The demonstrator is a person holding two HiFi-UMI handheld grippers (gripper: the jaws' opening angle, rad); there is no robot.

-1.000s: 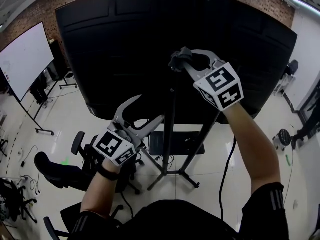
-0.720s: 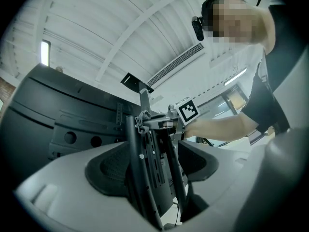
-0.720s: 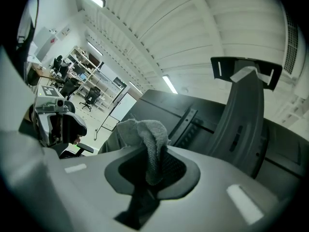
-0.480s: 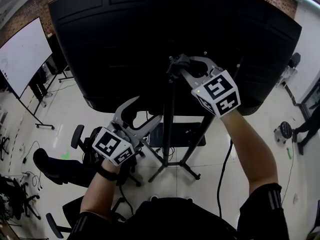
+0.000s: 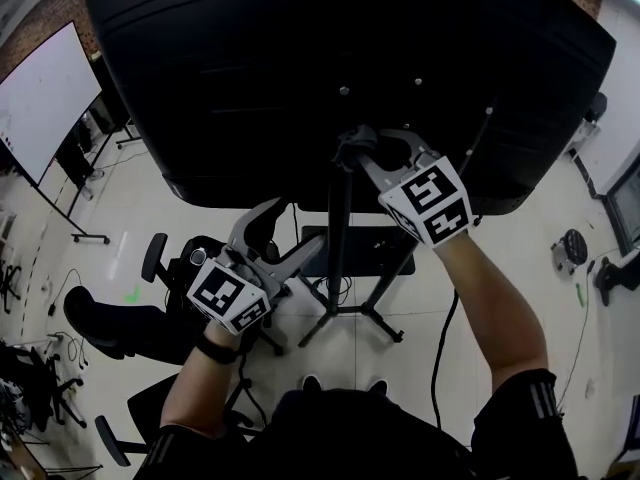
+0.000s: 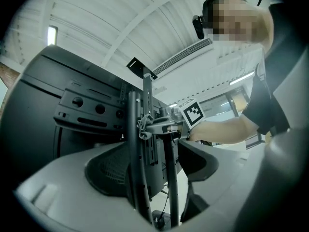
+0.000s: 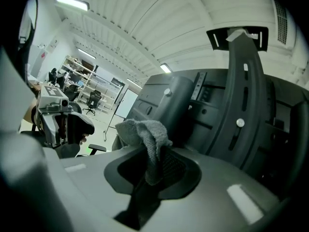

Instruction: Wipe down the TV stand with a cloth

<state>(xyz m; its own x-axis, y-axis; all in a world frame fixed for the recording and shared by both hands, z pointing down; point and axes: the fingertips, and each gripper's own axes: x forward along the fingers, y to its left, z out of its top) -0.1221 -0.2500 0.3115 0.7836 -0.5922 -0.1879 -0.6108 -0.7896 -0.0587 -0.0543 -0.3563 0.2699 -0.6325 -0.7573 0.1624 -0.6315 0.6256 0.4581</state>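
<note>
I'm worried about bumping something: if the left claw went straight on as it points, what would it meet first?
Probably the TV stand's upright pole, dead ahead in line with its open jaws; depth is unclear.

We see a grey cloth (image 7: 144, 134) between the right gripper's (image 5: 355, 146) pale grey jaws, against the black TV stand (image 5: 340, 230); black-and-white square markers pattern its cube (image 5: 428, 203).

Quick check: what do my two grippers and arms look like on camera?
Both the left gripper and right gripper are grey with curved jaws, each carrying a white cube of black square markers. Black short sleeves, white-striped; black left wristband.
</note>
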